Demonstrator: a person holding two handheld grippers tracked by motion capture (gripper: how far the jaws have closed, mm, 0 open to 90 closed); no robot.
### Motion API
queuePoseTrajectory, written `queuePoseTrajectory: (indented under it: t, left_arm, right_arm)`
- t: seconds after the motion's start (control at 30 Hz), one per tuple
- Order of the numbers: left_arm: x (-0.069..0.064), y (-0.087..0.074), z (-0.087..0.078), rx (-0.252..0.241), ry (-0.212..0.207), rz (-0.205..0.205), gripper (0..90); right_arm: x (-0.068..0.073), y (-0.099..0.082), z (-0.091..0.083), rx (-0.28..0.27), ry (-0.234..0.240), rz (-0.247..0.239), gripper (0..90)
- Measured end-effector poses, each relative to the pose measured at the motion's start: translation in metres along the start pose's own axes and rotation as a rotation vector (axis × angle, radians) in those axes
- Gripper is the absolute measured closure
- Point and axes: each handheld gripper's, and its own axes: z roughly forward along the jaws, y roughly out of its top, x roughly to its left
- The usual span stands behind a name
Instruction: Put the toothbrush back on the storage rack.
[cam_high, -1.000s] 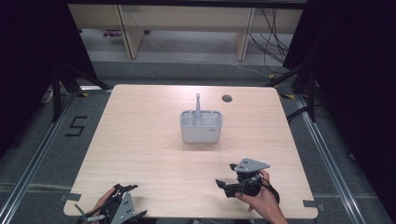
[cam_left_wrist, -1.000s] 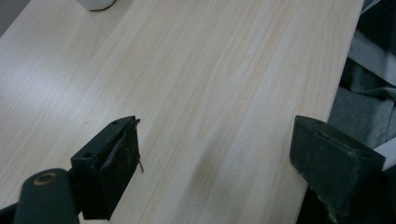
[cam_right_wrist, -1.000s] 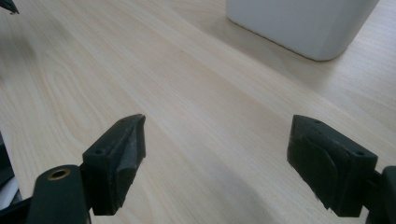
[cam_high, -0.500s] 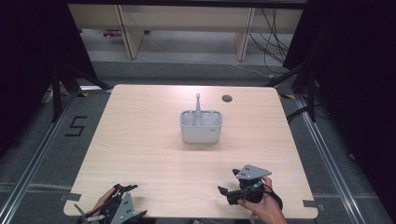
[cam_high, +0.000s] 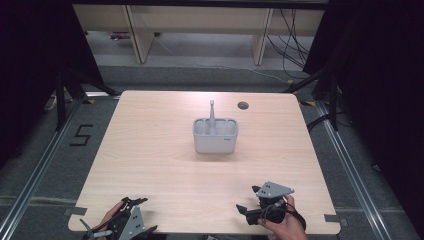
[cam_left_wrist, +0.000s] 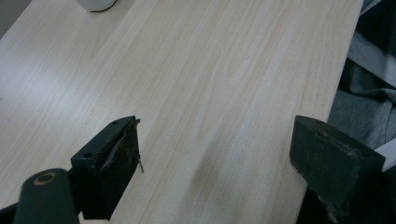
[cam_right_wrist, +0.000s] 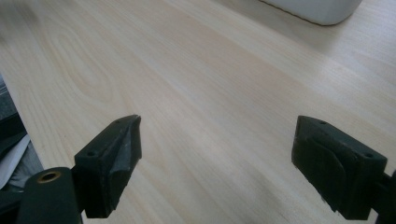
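Caddy (cam_high: 215, 136), a white plastic utensil holder with compartments, is sitting upright near the middle of the table (cam_high: 150, 150), slightly toward the far edge. It is standing well apart from both grippers. Its rounded base is showing at the top edge of the left gripper view (cam_left_wrist: 97, 4) and at the top right of the right gripper view (cam_right_wrist: 317, 9).

Table: light wood-grain top, taking up most of the high view; a small round dark grommet hole (cam_high: 243, 105) is lying near its far edge, beyond the caddy and to its right.

Right gripper (cam_high: 248, 210) is resting low over the near right part of the table, held in the person's right hand (cam_high: 282, 222), with the grey three-cornered plate on top and the jaws pointing left. In the right gripper view the two black jaws are standing wide apart with bare tabletop between them; nothing is being grasped.

Left gripper (cam_high: 135, 201) is sitting at the near left edge of the table, held in the left hand (cam_high: 111, 217). In the left gripper view its jaws are likewise spread wide, empty, over bare wood near the table's edge.

Utensil (cam_high: 212, 114): a grey handle is standing upright in the caddy, rising above the rim from a rear compartment. Its working end is hidden inside, so I cannot tell the type.
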Motion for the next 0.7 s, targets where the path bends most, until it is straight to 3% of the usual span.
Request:
queuePoseTrajectory:
  t: [0.7]
  left_arm:
    - [0.0002, 0.001, -0.0005, 0.004, -0.006, 0.005, 15.5]
  right_arm:
    - [0.0024, -0.0011, -0.0002, 0.02, 0.015, -0.001, 16.9]
